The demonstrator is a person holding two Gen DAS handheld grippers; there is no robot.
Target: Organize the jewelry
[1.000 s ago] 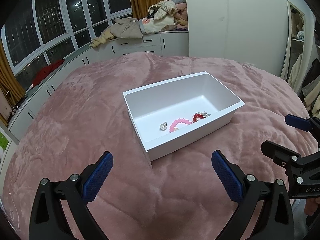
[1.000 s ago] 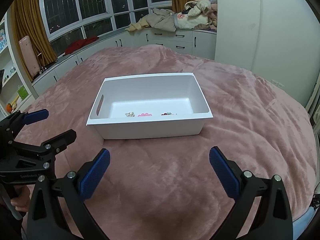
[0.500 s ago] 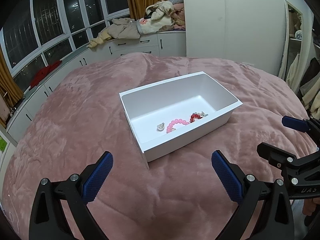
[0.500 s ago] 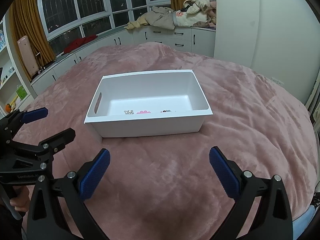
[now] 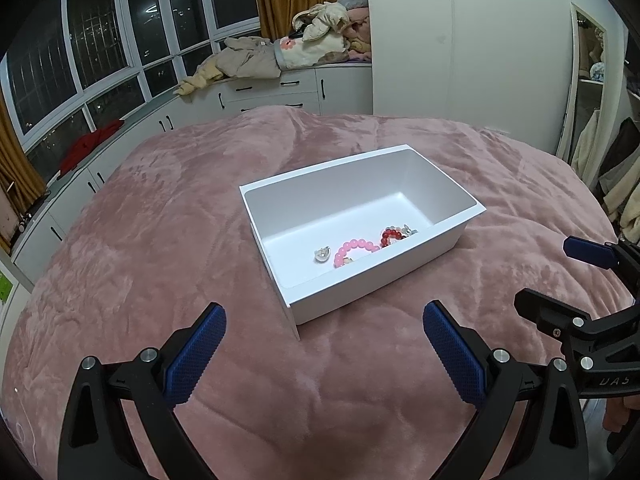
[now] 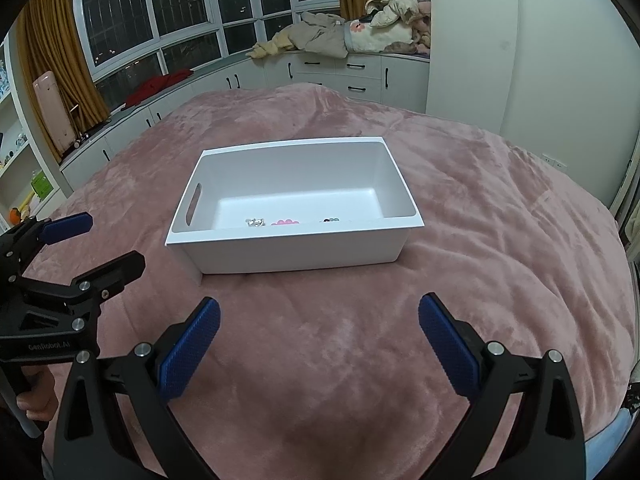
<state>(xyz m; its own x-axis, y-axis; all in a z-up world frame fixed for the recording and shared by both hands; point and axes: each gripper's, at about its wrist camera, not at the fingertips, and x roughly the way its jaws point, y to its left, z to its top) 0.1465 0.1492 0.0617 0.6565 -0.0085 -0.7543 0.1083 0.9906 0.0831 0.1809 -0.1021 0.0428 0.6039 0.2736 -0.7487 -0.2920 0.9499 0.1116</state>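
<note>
Sitting in the middle of a pink plush bedspread [image 5: 168,216], a white rectangular bin [image 5: 400,276] holds the jewelry, all of it gathered along the floor by the long wall nearest the grippers. From the left wrist view a pink bead bracelet [image 5: 354,250] lies at the centre of that row, a small silver piece [image 5: 322,255] just beside it at 9 o'clock, and a red bead bracelet [image 5: 391,236] with some pale trinkets at 2 o'clock (too small to tell what they are). The bin has a slot handle [image 6: 194,208] cut in its short end wall.

The left gripper [image 5: 322,346] hovers over the bedspread short of the bin, jaws spread wide with nothing between the blue pads [image 5: 196,354]. The right gripper [image 6: 318,342] sits likewise at the bin's 6 o'clock, jaws wide apart and empty. A hand [image 6: 34,398] grasps the left gripper's handle.

Beyond the bed, at 12 o'clock, white cabinets [image 6: 360,76] carry heaped clothes [image 6: 372,32] beneath dark windows [image 6: 176,4].
</note>
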